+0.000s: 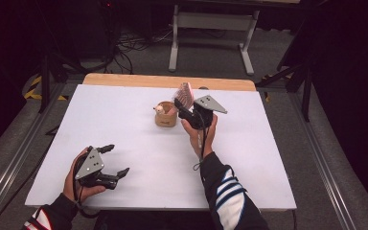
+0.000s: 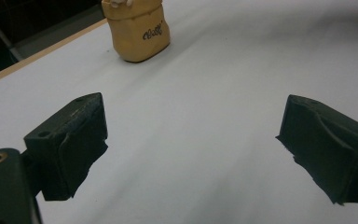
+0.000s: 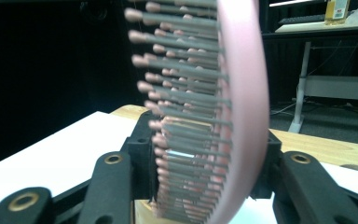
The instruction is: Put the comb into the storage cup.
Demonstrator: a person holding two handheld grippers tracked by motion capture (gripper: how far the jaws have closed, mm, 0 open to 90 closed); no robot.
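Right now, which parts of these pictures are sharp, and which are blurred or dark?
High view: the white table board is evenly lit, the room behind dark. Right gripper view: the pink bristled hairbrush is close and soft. Left gripper view: the black jaws are sharp, the tan cup slightly blurred.

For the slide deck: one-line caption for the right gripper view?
Right gripper holds a pink hairbrush upright between its jaws, bristles facing left, above the white table.

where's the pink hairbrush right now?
The pink hairbrush stands between the jaws of the right gripper, raised right of centre in the high view, just right of the tan holder. Its bristles face left in the right gripper view.
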